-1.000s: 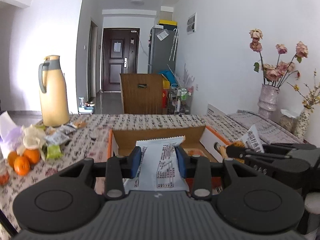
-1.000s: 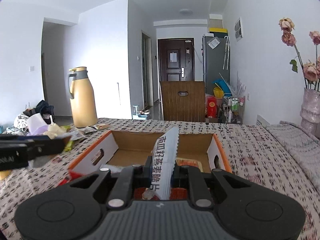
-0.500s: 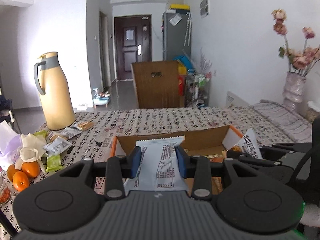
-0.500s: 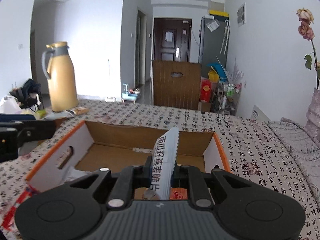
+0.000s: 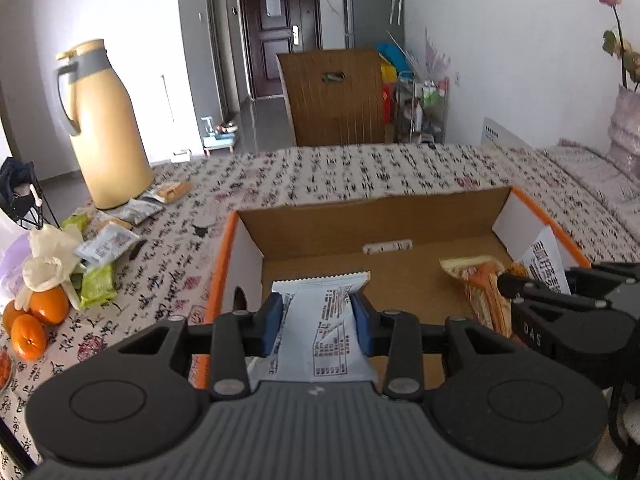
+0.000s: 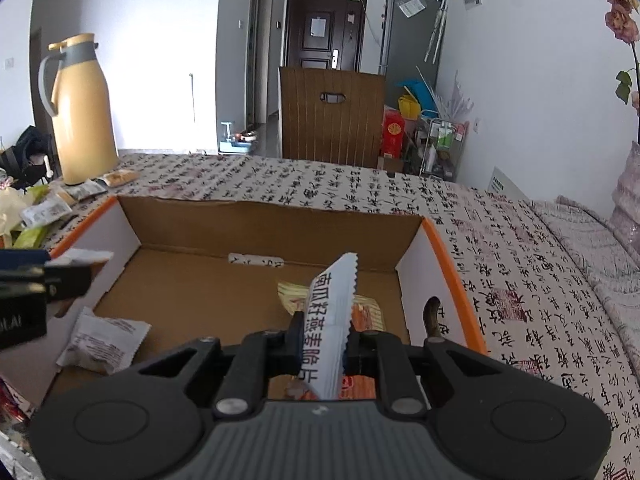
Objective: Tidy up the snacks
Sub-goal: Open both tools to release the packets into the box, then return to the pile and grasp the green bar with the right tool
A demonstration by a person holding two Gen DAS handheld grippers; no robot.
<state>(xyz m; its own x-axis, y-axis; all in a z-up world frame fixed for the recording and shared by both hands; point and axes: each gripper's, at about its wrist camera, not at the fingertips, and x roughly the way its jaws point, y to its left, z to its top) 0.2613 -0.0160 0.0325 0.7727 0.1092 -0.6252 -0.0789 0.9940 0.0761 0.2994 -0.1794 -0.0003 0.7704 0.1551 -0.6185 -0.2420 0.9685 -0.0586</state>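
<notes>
An open cardboard box [image 5: 376, 220] with orange rim stands on the patterned table; it also shows in the right wrist view [image 6: 272, 224]. My left gripper [image 5: 318, 326] is shut on a white snack packet [image 5: 324, 320], held flat over the box's near left part. My right gripper [image 6: 322, 344] is shut on a white snack packet [image 6: 330, 316] with red lettering, held on edge over the box's near right part. An orange snack packet [image 5: 480, 284] lies in the box under it. Another white packet [image 6: 104, 338] lies on the box floor at the left.
A yellow thermos jug [image 5: 102, 128] stands at the far left of the table. Several loose snack packets [image 5: 108, 240], oranges [image 5: 38, 316] and a white flower lie left of the box. A vase of dried roses [image 5: 624, 128] stands at the right. A wooden chair [image 5: 336, 96] is behind the table.
Both grippers have tilted down and moved forward over the box with their packets still held. The box floor and its contents have come into view.
</notes>
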